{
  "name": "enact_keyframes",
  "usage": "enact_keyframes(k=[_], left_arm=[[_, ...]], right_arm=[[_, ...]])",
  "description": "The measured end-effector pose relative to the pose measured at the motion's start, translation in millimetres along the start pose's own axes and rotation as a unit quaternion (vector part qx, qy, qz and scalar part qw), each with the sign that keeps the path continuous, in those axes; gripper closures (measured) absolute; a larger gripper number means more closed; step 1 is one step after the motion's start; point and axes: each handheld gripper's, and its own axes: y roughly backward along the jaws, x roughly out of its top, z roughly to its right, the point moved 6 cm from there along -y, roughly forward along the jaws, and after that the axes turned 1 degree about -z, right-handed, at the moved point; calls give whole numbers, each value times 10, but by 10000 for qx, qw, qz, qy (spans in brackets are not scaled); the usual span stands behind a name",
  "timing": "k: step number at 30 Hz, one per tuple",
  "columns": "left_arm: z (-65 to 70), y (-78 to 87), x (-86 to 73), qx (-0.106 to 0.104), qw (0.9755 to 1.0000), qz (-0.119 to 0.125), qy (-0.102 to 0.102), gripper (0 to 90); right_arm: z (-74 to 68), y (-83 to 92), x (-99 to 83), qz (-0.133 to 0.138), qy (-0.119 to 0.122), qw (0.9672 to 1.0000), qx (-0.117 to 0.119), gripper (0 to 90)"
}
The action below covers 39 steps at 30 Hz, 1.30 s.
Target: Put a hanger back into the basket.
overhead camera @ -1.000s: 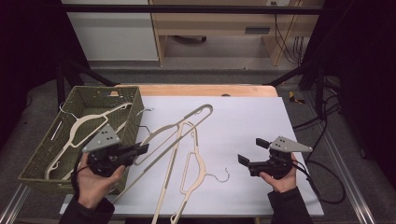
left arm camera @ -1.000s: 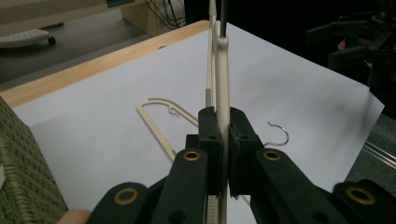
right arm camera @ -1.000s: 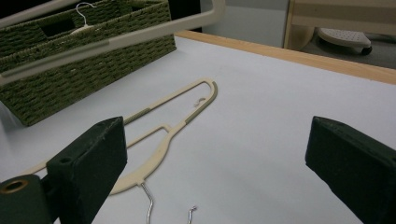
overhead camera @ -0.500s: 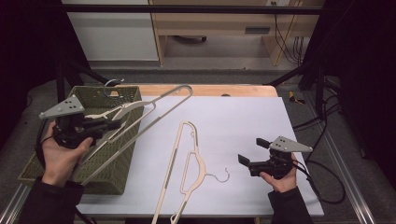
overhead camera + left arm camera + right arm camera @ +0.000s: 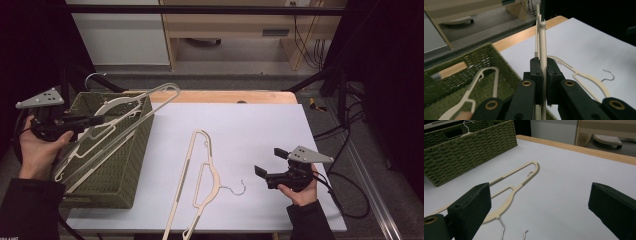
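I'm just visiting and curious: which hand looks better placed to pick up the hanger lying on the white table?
The right. Its tool is open beside the hanger on the table; the left tool is clamped on another hanger over the basket.

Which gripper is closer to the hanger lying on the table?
Right. The right gripper sits open just beside the hanger; the left gripper is over the basket, holding another hanger.

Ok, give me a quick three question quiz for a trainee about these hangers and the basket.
1. True or false: the left gripper is shut on a hanger.
2. Where does the other hanger lie? A in the basket; B on the white table; C on the floor.
3. How do the right gripper jaws stand?
Key: 1 true. 2 B. 3 open, holding nothing.
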Motion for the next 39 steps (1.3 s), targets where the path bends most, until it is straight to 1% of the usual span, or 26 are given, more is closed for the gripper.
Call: enact_keyframes(k=[2, 3, 5, 7, 8, 9, 10, 11, 12, 13, 14, 16, 18, 20, 23, 24, 25, 26, 27, 30, 34, 35, 36, 37, 38, 39], left_arm=[[-95, 1, -46, 100, 9999, -102, 4, 859], [-95, 1, -46, 100, 9999, -102, 4, 859], [-224, 10, -120, 156, 9997, -168, 10, 859], [-307, 29, -174, 176, 9997, -161, 51, 859], [-307, 29, -174, 176, 9997, -161, 51, 859], [-371, 49, -214, 190, 9997, -158, 58, 859], [-371, 49, -214, 190, 9997, -158, 58, 859], [-439, 72, -255, 212, 9996, -151, 90, 859], [-439, 72, -255, 212, 9996, -151, 90, 859], [-498, 98, -287, 238, 9996, -141, 107, 859], [-498, 98, -287, 238, 9996, -141, 107, 859], [-582, 133, -332, 275, 9995, -125, 120, 859], [-597, 136, -339, 297, 9994, -87, 148, 859], [-665, 170, -379, 356, 9992, -108, 132, 859], [-725, 200, -416, 408, 9989, -111, 184, 859], [-725, 200, -416, 408, 9989, -111, 184, 859], [-762, 217, -431, 448, 9987, -64, 241, 859], [-762, 217, -431, 448, 9987, -64, 241, 859], [-792, 227, -446, 496, 9984, -64, 266, 859], [-806, 226, -463, 518, 9983, -100, 258, 859], [-822, 192, -519, 509, 9981, -132, 309, 859], [-835, 168, -571, 506, 9980, -213, 308, 859], [-835, 168, -571, 506, 9980, -213, 308, 859], [-848, 145, -627, 531, 9976, -277, 350, 859], [-848, 145, -627, 531, 9976, -277, 350, 859], [-850, 121, -675, 505, 9976, -261, 397, 859]], right_arm=[[1, 2, 1, 6, -6, 10000, 4, 52], [1, 2, 1, 6, -6, 10000, 4, 52], [-1, -4, -3, -9, -8, 10000, -5, 51], [2, -10, -5, -9, 4, 10000, -10, 51], [2, -10, -5, -9, 4, 10000, -10, 51], [3, -13, -9, -21, 5, 10000, -14, 51], [3, -13, -9, -21, 5, 10000, -14, 51], [5, -18, -12, -33, 15, 10000, -12, 50], [6, -22, -14, -34, 19, 10000, -22, 51], [6, -23, -21, -62, 40, 10000, -10, 50], [6, -23, -21, -62, 40, 10000, -10, 50], [0, -33, -23, -62, 21, 10000, -14, 49], [0, -32, -22, -58, 29, 10000, -12, 48], [3, -25, -20, -55, 28, 10000, -20, 48], [4, -18, -15, -42, 39, 10000, -11, 47], [4, -18, -15, -42, 39, 10000, -11, 47], [5, -17, -19, -60, 64, 10000, 1, 47], [5, -17, -19, -60, 64, 10000, 1, 47], [1, -23, -18, -55, 28, 10000, -11, 46], [2, -23, -20, -63, 39, 10000, -13, 46], [1, -21, -20, -65, 43, 10000, -9, 46], [1, -19, -19, -63, 40, 10000, -6, 46], [1, -19, -19, -63, 40, 10000, -6, 46], [0, -18, -19, -65, 28, 10000, -5, 46], [0, -18, -19, -63, 29, 10000, -6, 46], [0, -21, -20, -66, 33, 10000, -6, 47]])
